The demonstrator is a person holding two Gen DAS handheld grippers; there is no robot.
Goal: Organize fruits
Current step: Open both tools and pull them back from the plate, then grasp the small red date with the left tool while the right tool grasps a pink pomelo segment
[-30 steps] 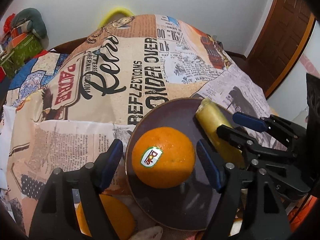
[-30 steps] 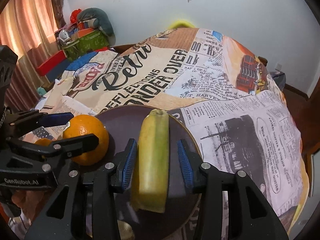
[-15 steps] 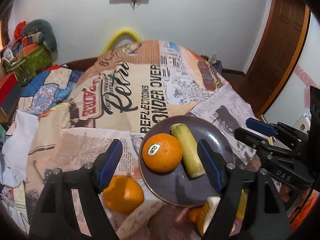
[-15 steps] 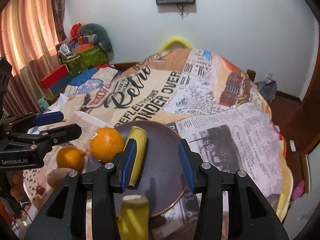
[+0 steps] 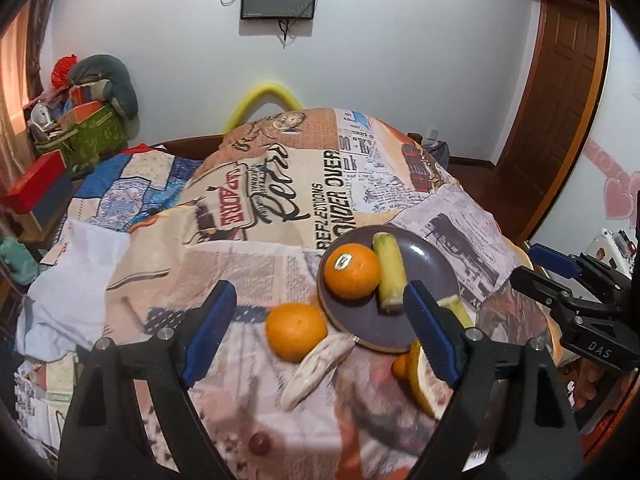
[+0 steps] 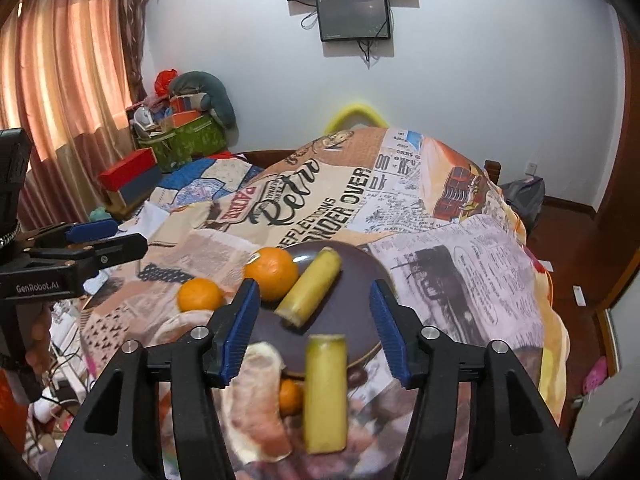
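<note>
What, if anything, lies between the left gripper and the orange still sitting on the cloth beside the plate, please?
Nothing visible does. The left gripper, its jaws opening and empty, hangs above the cloth with a clear line to the loose orange. A pale peeled piece lies against its near side, and the plate sits just beyond.

Bedspread (image 6: 320, 208) reads "Retro", "WONDER OVER"; left gripper (image 6: 60, 276) body reads "GenRobot.AI".

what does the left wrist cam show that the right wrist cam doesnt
Only the left wrist view: the wooden door, a grape-like fruit near the bottom edge, and the right gripper, jaws opening, empty.

Only the right wrist view: the curtain and the left gripper, jaws opening, empty.

Both: the plate holding the stickered orange and a banana piece, with a second orange beside the plate.
</note>
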